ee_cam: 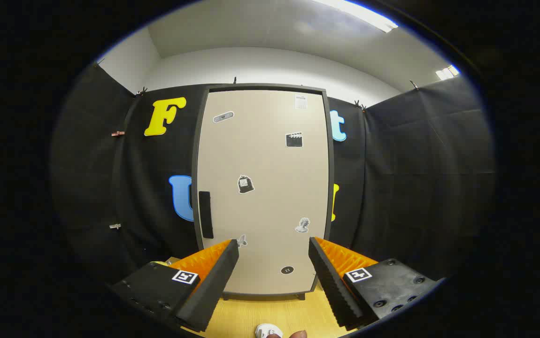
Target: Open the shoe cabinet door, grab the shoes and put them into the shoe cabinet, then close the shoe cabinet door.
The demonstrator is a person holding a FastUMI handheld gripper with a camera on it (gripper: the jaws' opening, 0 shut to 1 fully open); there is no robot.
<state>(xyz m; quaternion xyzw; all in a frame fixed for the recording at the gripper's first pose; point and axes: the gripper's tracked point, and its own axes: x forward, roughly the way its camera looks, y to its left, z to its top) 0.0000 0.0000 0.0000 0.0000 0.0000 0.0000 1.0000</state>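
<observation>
The first step is in hand: the cabinet door (263, 188) is closed, standing upright, long axis vertical, facing the gripper (273, 253). The fingers are wide apart and hold nothing. The dark handle (205, 214) sits at the door's left edge; I judge the gripper must reach there next. A white shoe (265, 331) lies on the floor, below the door.

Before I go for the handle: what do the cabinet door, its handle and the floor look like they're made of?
Cabinet door: smooth matte beige panel in a dark frame, probably laminated board; stickers lie flat on it. Handle: matte black vertical bar at the door's left edge, plastic or coated metal, unclear which. Floor: light wood-grain surface. The gripper is open, short of the door.
</observation>
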